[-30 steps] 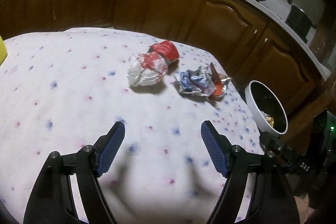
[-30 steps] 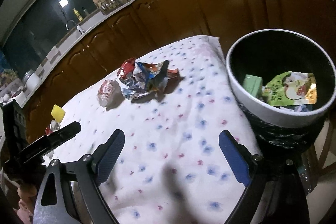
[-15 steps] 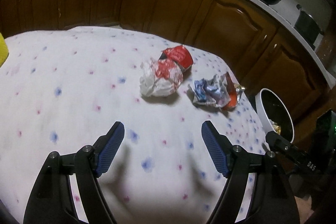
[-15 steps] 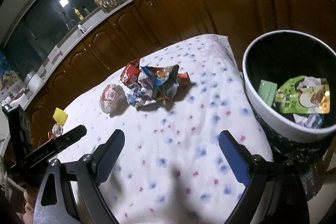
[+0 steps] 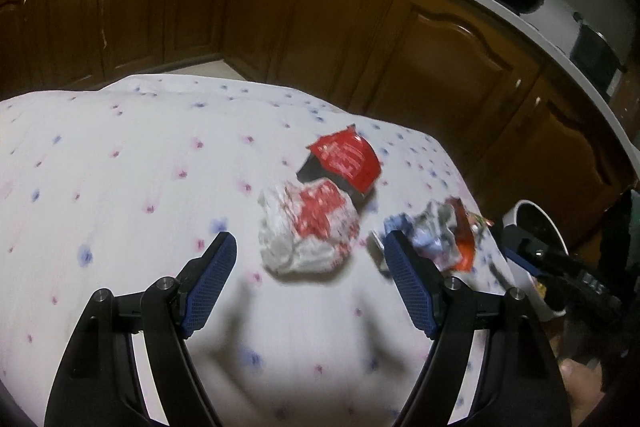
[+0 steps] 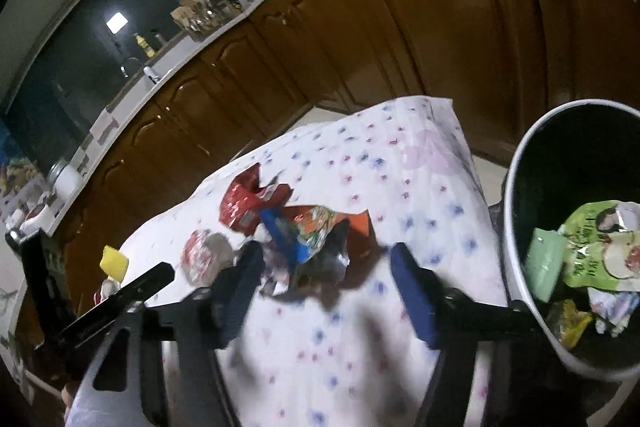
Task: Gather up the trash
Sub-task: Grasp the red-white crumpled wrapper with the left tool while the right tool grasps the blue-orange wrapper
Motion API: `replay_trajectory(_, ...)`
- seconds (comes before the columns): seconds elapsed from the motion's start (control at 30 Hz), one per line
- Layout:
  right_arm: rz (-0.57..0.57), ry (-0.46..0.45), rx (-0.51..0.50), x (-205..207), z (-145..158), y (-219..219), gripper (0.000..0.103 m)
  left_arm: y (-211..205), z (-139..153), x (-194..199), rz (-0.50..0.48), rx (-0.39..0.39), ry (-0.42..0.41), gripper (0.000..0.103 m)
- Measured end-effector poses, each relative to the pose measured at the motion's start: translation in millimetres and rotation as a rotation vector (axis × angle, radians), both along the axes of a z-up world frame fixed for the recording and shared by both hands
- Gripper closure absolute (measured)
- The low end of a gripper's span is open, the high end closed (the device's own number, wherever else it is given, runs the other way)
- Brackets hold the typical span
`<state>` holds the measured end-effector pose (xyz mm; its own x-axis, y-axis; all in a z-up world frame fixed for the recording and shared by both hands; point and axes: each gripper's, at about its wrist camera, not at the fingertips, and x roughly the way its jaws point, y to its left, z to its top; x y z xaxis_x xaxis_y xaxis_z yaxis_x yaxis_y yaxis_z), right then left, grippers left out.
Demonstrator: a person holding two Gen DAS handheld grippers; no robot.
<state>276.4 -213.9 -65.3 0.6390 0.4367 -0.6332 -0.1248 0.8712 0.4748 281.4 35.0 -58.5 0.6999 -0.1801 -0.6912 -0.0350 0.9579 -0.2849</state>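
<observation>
Right now the right gripper (image 6: 324, 291) has its jaws closing, with the crumpled blue, orange and silver foil wrapper (image 6: 312, 247) lying just ahead of and between the tips; motion blur makes it hard to say whether the pads touch it yet, though they look apart from it. The left gripper (image 5: 308, 279) has its jaws spread wide, empty, aimed at the crumpled white-and-red paper ball (image 5: 308, 231), which sits on the white flower-dotted desk cloth (image 5: 120, 163) just past the tips. Behind the ball, touching it, lies a flat red packet (image 5: 346, 159).

Beyond the desk's right edge stands the round white-rimmed black bin (image 6: 516, 211), already holding a green pouch (image 6: 600, 247) and other wrappers.

This looks like the reach-and-grasp step for two pieces at once. Next, each gripper should settle lower so the pads bracket its piece, pinch firmly, then lift clear and carry towards the bin.
</observation>
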Motion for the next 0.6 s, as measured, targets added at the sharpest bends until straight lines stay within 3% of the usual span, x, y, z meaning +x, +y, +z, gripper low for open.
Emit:
replay_trajectory(0.17, -0.006, 0.050, 0.015, 22, -16, 4, 0.060, -1, -8, 14, -0.014, -0.003, 0.027, 0.025)
replay_trajectory(0.23, 0.002, 0.062, 0.021, 25, -21, 6, 0.080, -3, -11, 17, -0.024, -0.001, 0.034, 0.028)
replay_trajectory(0.37, 0.014, 0.041, 0.004, 20, -19, 9, 0.093, -12, -13, 19, -0.064, 0.031, 0.042, 0.085)
replay_trajectory(0.4, 0.014, 0.027, -0.004, 16, -17, 8, 0.097, -13, -13, 18, -0.074, 0.033, 0.042, 0.091)
replay_trajectory(0.6, -0.001, -0.038, -0.022, -8, 2, -2, 0.102, -17, -3, -3, -0.095, 0.053, 0.000, 0.093)
